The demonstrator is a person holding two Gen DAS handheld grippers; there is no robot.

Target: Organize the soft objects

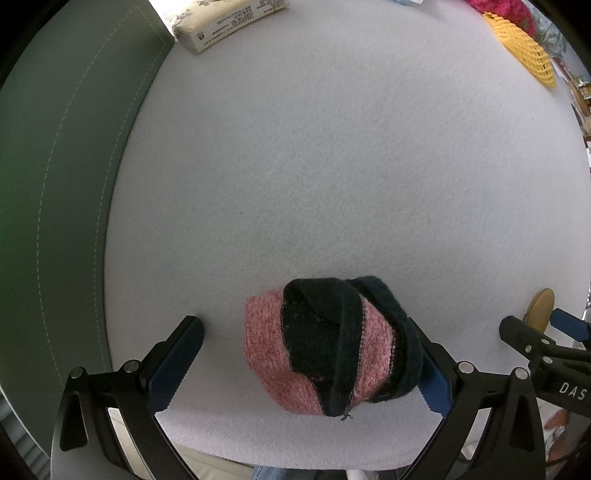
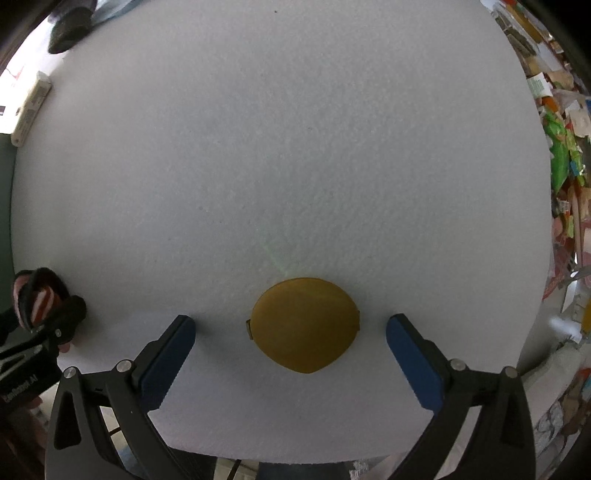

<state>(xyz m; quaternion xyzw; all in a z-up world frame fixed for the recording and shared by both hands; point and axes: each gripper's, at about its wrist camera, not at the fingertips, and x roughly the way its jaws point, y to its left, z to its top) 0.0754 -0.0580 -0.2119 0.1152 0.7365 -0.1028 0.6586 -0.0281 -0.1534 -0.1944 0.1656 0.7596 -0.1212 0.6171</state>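
Observation:
A rolled pink and black sock bundle (image 1: 325, 347) lies on the white foam mat (image 1: 314, 166) near its front edge. My left gripper (image 1: 306, 354) is open around it; the bundle rests against the right finger, with a gap to the left finger. A flat round mustard-yellow pad (image 2: 304, 325) lies on the mat (image 2: 280, 147) between the open fingers of my right gripper (image 2: 291, 347), touching neither. The pad's edge (image 1: 540, 306) and the right gripper (image 1: 543, 339) show at the right of the left wrist view. The sock bundle (image 2: 37, 295) shows at the far left of the right wrist view.
A dark green stitched mat (image 1: 62, 184) lies left of the foam. A tissue pack (image 1: 229, 22) sits at the back left and a yellow mesh basket (image 1: 524, 48) at the back right. A white remote-like bar (image 2: 31, 107) lies at the left edge. Clutter (image 2: 565, 155) fills the right side.

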